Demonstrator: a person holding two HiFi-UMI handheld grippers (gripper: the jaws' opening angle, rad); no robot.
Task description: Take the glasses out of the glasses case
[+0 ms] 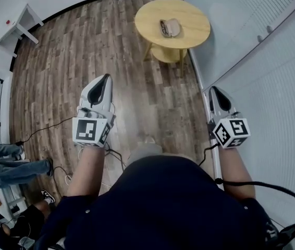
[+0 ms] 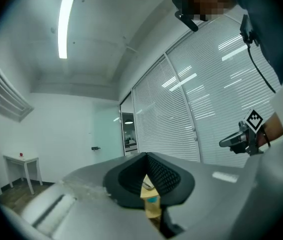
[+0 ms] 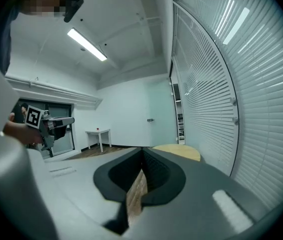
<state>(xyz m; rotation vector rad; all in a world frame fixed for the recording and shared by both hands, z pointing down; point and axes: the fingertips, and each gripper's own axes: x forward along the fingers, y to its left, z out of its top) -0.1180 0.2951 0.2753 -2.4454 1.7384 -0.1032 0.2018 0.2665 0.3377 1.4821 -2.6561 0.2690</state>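
Glasses case (image 1: 169, 27) lies on the round table (image 1: 192, 14); left gripper (image 1: 106, 77) and right gripper (image 1: 213, 89) pressed together, empty.

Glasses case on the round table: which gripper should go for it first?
Probably left, though it's close. Both grippers are shut and far from the glasses case on the table. The left gripper points straight at the table; the right gripper aims just beside it.
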